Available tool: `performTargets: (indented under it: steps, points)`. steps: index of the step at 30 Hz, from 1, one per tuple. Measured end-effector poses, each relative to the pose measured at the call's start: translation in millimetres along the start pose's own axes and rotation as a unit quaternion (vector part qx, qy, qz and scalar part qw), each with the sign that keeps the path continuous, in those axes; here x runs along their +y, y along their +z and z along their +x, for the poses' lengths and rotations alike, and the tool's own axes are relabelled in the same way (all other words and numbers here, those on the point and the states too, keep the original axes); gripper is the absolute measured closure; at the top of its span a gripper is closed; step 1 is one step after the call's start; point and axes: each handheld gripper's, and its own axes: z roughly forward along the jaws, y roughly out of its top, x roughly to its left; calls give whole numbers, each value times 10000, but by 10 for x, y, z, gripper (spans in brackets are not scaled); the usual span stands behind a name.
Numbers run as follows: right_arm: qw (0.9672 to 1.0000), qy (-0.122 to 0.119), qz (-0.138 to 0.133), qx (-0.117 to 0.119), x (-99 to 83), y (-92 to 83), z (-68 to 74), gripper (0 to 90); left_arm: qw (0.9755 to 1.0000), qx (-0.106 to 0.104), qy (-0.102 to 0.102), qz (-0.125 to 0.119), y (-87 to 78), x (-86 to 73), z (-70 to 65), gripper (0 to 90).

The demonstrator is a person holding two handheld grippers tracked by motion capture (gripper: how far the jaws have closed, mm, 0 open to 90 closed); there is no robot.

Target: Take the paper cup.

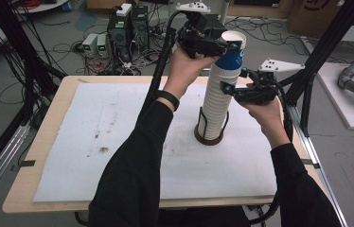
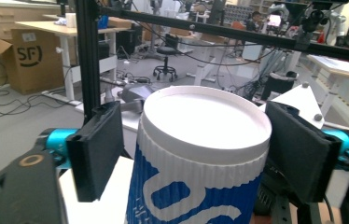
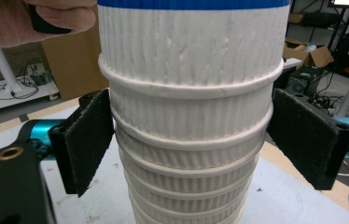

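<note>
A tall stack of ribbed white paper cups (image 1: 216, 101) stands upright in a dark wire cup holder (image 1: 209, 134) on the white mat (image 1: 94, 142) that covers the wooden bench (image 1: 47, 118), right of the mat's middle in the high view. The top cup (image 1: 230, 54) carries a blue printed sleeve with white lettering and a white rolled rim.

The left gripper (image 1: 222, 43) reaches in from the left at the very top of the stack, held in the person's left hand (image 1: 187, 66). In the left gripper view its two black fingers (image 2: 95, 149) sit on either side of the blue cup (image 2: 200, 158) just under the rim, drawn in narrow and lying against its ribbed wall, so they hold that cup.

The right gripper (image 1: 234, 90) comes in from the right, lower down, at the white cups just beneath the blue one, carried by the right hand (image 1: 267, 111). In the right gripper view its padded fingers (image 3: 86, 140) flank the stack (image 3: 189, 140): the left pad touches the cup rims, while the right pad (image 3: 308, 137) stands just beside the wall, and I cannot tell whether it presses. The left hand's fingertips (image 3: 37, 21) show at the upper left of that view.
</note>
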Motion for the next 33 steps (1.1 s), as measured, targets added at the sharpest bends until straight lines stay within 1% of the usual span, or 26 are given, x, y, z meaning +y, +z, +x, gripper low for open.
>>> performTargets:
  steps: [1,2,7,12,16,18,20,21,22,23,25,26,27,30,31,33]
  points:
    - [10000,8,-2,-3,0,0,0,152,10000,-23,-12,-20,1,1,-4,266]
    - [10000,8,-8,-6,-1,1,-1,153,10000,-14,47,-18,3,5,-13,289]
    - [10000,-5,-2,-10,-1,2,4,153,9999,16,126,-7,-3,29,-32,294]
    - [10000,-17,5,-16,-1,-1,8,152,9997,54,197,-117,-32,85,-56,297]
    - [10000,3,4,-21,-1,-2,16,153,9993,89,270,-230,-51,164,-86,298]
    - [10000,-4,5,-27,-1,-3,17,152,9992,71,279,-282,-59,209,-95,298]
    - [10000,-9,5,-31,-1,-4,16,153,9987,93,329,-377,-73,275,-115,298]
    - [10000,-9,5,-31,-1,-4,16,153,9987,93,329,-377,-73,275,-115,298]
    - [10000,-23,3,-35,-1,-8,12,152,9984,104,344,-426,-91,332,-122,298]
    - [10000,-23,3,-35,-1,-8,12,152,9984,104,344,-426,-91,332,-122,298]
    - [10000,-15,2,-32,-2,-9,12,153,9980,94,369,-499,-114,378,-134,298]
    - [10000,-18,2,-31,-1,-8,12,152,9976,80,363,-579,-137,419,-147,298]
    - [10000,-18,2,-31,-1,-8,12,152,9976,80,363,-579,-137,419,-147,298]
    - [10000,-20,7,-32,-1,-8,11,152,9967,114,434,-680,-202,516,-181,298]
    - [10000,-20,7,-32,-1,-8,11,152,9967,114,434,-680,-202,516,-181,298]
    - [10000,-18,1,-28,-2,-8,11,152,9960,116,457,-766,-245,559,-201,298]
